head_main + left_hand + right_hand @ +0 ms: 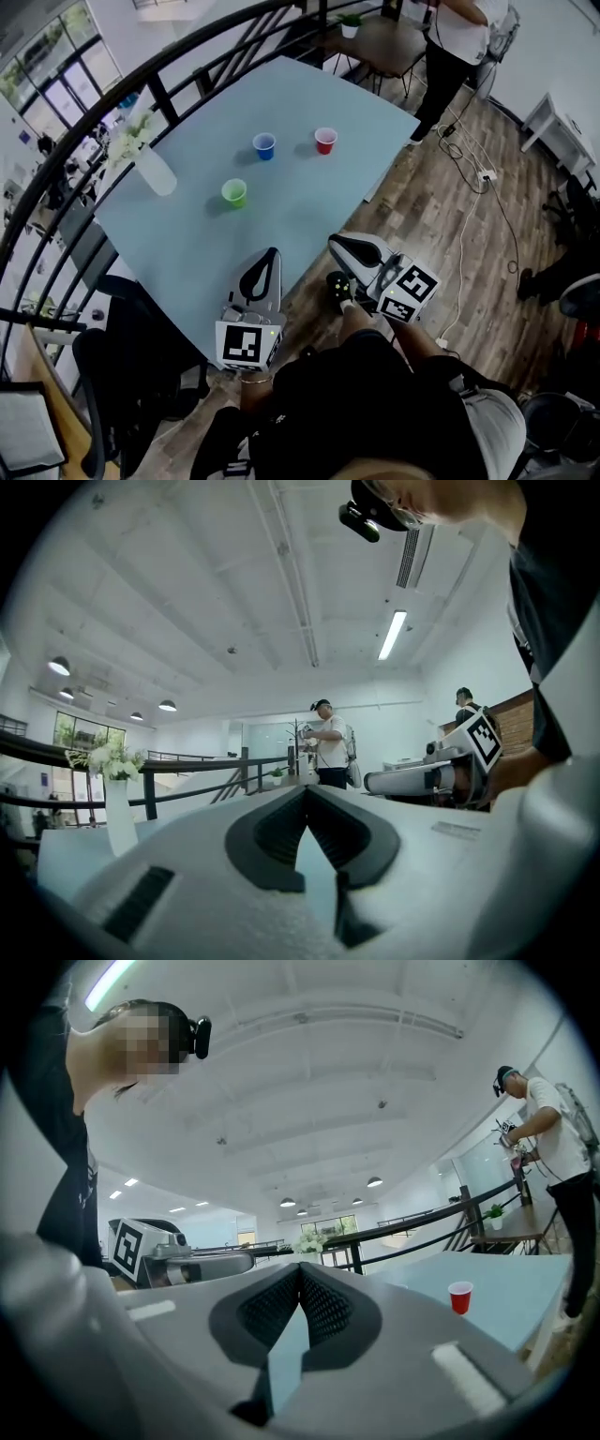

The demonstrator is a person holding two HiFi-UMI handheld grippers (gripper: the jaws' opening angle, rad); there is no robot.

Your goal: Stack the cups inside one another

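While the left hand-held gripper (271,255) and right hand-held gripper (337,244) hover empty with jaws together, the green cup (233,192) stands ahead on the tabletop (178,244), nearer the left one. The blue cup (264,145) and red cup (324,140) stand beyond the green cup.

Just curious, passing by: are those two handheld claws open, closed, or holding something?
The left gripper: closed, holding nothing.
The right gripper: closed, holding nothing.

Smooth matt table (187,244) w/ plastic red cup (325,141) — wood-plank floor (412,234).
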